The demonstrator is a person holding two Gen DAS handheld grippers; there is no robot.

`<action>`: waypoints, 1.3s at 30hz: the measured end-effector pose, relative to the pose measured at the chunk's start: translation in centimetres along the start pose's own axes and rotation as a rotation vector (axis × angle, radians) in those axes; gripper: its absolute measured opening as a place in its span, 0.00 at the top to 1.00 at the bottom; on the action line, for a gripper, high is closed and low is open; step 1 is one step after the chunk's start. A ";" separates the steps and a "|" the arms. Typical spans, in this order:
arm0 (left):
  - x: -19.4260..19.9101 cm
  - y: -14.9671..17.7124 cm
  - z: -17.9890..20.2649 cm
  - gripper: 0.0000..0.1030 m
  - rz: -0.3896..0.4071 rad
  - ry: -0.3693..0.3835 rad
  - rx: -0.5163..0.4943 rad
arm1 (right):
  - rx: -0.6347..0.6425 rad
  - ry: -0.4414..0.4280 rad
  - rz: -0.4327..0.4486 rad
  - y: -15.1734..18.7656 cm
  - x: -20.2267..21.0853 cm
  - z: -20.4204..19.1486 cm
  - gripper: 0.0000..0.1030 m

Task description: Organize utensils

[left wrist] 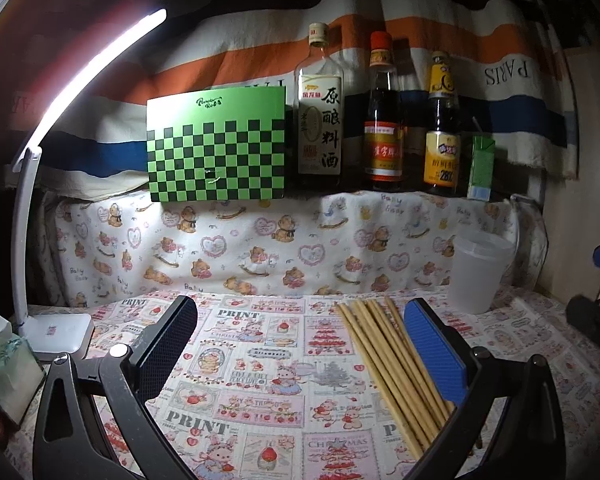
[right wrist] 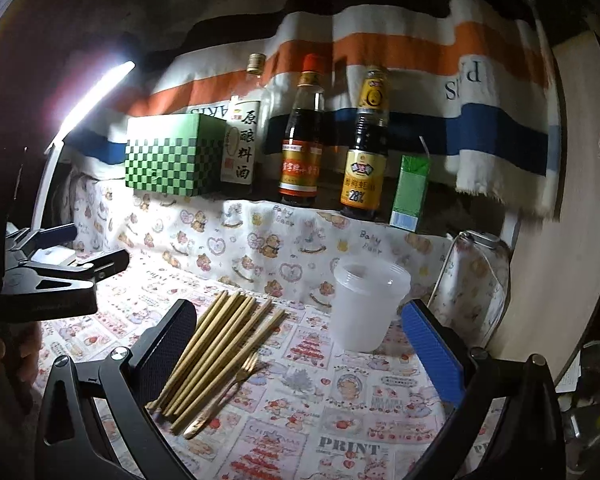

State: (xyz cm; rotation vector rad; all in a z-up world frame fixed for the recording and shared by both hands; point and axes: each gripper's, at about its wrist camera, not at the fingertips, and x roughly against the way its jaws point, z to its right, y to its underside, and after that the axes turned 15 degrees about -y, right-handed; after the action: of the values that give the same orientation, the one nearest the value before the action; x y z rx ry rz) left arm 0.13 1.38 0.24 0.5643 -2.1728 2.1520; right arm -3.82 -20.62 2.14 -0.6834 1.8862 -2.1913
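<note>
Broadly, a patterned tablecloth covers the work surface, with a striped cloth hung behind a raised ledge. On that ledge stand a green checkered box, three bottles in a row to its right, and a small green carton at the end. A lit desk lamp sits at the left edge of the table.

Both tongs stand wide open and hold nothing: the left gripper hangs above the cloth, the right gripper likewise.

A translucent plastic cup stands upright on the cloth, toward the right and near the ledge. Just left of it, apart from it, lies a bundle of bamboo chopsticks, side by side and touching. A gold fork lies along the bundle's right side, close against it, its tines pointing toward the ledge. In the left wrist view the chopsticks run partly under the blue right finger.
</note>
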 end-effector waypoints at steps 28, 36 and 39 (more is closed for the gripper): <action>-0.4 -1.1 -4.5 0.42 0.001 -0.151 0.146 | -0.328 -0.105 -0.380 -6.3 -10.6 3.2 0.73; -2.9 -0.8 -5.4 0.34 -0.140 -0.180 0.169 | -0.521 -0.090 -0.615 -4.1 -19.7 4.9 0.82; -3.6 -0.8 -5.9 0.34 -0.172 -0.245 0.161 | -0.577 -0.087 -0.664 -3.2 -22.6 5.6 0.82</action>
State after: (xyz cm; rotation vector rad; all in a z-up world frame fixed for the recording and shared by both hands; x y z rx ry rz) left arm 2.33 7.94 0.24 1.0353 -1.9784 2.2804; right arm 19.11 -15.62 0.57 -1.6779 2.5243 -1.8225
